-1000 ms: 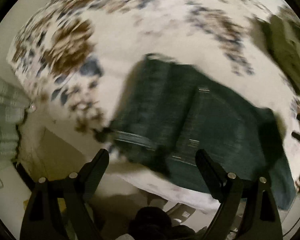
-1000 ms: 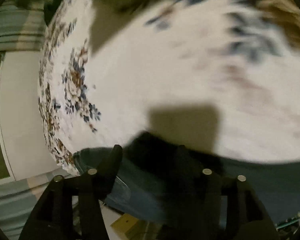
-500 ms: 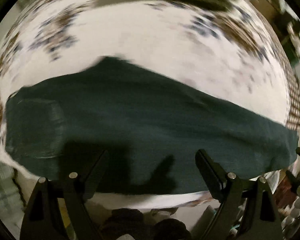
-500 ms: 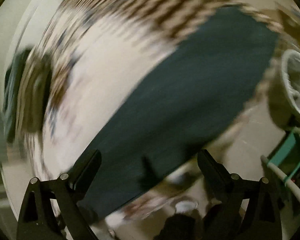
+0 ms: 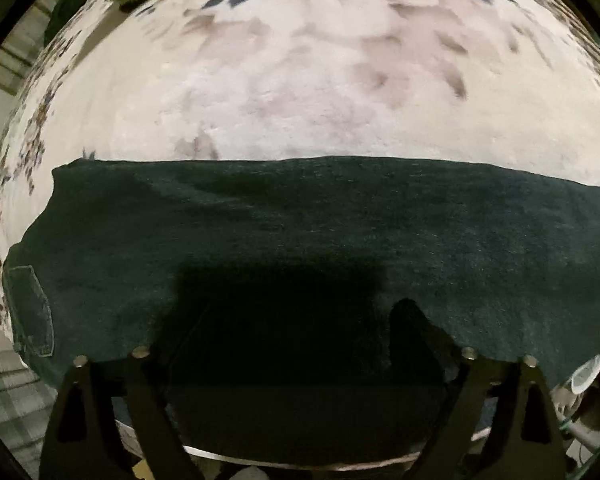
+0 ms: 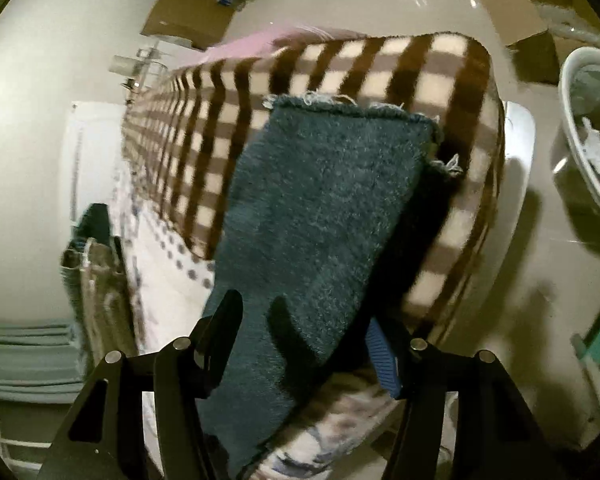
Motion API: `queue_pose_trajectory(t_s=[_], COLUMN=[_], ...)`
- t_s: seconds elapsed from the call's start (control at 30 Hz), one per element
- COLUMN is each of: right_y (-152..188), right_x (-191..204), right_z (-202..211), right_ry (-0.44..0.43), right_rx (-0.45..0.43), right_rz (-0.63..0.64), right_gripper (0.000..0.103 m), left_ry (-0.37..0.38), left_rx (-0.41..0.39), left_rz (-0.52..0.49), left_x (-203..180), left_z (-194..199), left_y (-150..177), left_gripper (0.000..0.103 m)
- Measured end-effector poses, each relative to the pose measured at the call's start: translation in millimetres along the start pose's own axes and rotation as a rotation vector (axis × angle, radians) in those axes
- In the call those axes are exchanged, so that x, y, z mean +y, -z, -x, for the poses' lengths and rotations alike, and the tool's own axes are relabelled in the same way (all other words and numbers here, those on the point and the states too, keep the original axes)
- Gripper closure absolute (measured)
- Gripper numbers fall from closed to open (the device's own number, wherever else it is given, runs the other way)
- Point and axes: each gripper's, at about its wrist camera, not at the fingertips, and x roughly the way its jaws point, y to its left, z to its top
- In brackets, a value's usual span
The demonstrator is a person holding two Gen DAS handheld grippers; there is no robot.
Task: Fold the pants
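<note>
Dark teal jeans lie flat across a floral blanket, with a back pocket at the far left. My left gripper is open just above the near edge of the jeans, in its own shadow. In the right wrist view the leg of the jeans runs away to a frayed hem on a brown checked blanket. My right gripper is open, with its fingers on either side of the leg near its lower edge.
A white basket with paper stands on the floor at the right. Cardboard pieces lie on the floor beyond the bed. Folded clothes sit at the left. The bed corner drops off at the right.
Both grippers have swung round and come closer to the jeans. The left one now faces the middle of the jeans square on. The right one now straddles the leg towards the hem.
</note>
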Motion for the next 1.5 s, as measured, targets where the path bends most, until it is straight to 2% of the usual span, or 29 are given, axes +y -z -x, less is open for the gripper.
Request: queue_pose_trajectory(t_s=[0.03, 0.2, 0.33, 0.47, 0.5, 0.6, 0.87, 1.03, 1.1, 1.17, 1.2, 1.3, 1.4, 1.5], right_y=[-1, -7, -7, -6, -6, -6, -19, -26, -26, -26, -26, -20, -7, 15], right_x=[-1, 5, 19, 22, 22, 25, 15, 9, 7, 9, 16, 42, 77, 127], right_z=[1, 0, -9, -12, -12, -11, -26, -28, -31, -31, -30, -19, -3, 13], right_ry=[-0.004, 0.026, 0.077, 0.078, 0.065, 0.023, -0.083, -0.045, -0.061, -0.039, -0.016, 0.006, -0.004, -0.006], right_rx=[-0.005, -0.037, -0.048, -0.054, -0.059, -0.075, -0.059, -0.065, -0.073, -0.089, -0.1, -0.133, -0.149, -0.163], right_rz=[0.0, 0.008, 0.043, 0.054, 0.048, 0.034, -0.093, -0.154, -0.175, -0.177, -0.148, -0.05, 0.046, 0.178], right_gripper=[0.042, 0.043, 0.043, 0.043, 0.044, 0.074, 0.075, 0.074, 0.074, 0.085, 0.094, 0.095, 0.095, 0.095], left_ry=[0.004, 0.064, 0.06, 0.047, 0.046, 0.048, 0.063, 0.085, 0.095, 0.109, 0.116, 0.141, 0.181, 0.257], left_rx=[0.002, 0.022, 0.037, 0.052, 0.053, 0.057, 0.069, 0.071, 0.065, 0.051, 0.043, 0.01, 0.009, -0.004], left_rz=[0.008, 0.04, 0.037, 0.036, 0.036, 0.038, 0.052, 0.056, 0.059, 0.064, 0.069, 0.08, 0.08, 0.149], left_x=[1, 15, 24, 16, 15, 10, 14, 18, 21, 25, 28, 34, 44, 68], left_z=[-1, -9, -10, -11, -11, -11, -12, -16, -17, -19, -20, -22, -20, -11], left_y=[1, 4, 18, 0, 0, -5, -2, -1, 0, 1, 2, 6, 9, 14], left_gripper=[0.0, 0.0, 0.0, 0.0, 0.0, 0.0, 0.0, 0.0, 0.0, 0.0, 0.0, 0.0, 0.0, 0.0])
